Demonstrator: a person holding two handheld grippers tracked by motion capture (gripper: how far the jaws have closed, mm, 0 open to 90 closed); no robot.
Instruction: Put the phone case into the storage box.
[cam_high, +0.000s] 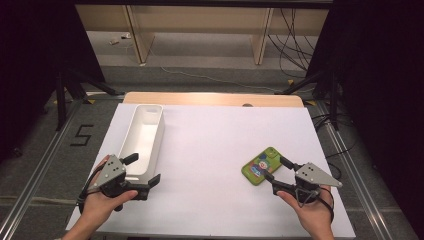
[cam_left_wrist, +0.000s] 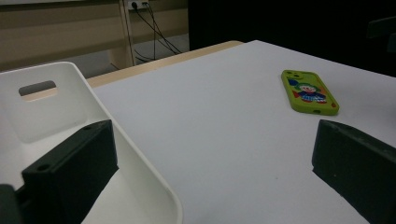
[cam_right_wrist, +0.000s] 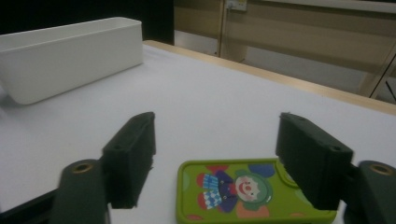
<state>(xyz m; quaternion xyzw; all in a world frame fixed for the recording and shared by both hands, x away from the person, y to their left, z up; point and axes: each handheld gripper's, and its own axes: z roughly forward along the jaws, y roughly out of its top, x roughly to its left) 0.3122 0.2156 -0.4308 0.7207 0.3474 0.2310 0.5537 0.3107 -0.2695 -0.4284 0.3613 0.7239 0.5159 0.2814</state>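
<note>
Now, right claw (cam_high: 278, 169) agape around green phone case (cam_high: 261, 166) (clown print) at four o'clock, left claw (cam_high: 145, 169) spread astride white bin (cam_high: 142, 137) wall at eight o'clock, white bench (cam_high: 215, 150).

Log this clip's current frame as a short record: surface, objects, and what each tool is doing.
surface: white-covered table
container: long white plastic bin, appears empty, at table's left
item: green phone case with a clown print, flat on table's right
left tool: open, jaws straddling the bin's near end wall
right tool: open, jaws either side of the case, not closed on it
</note>
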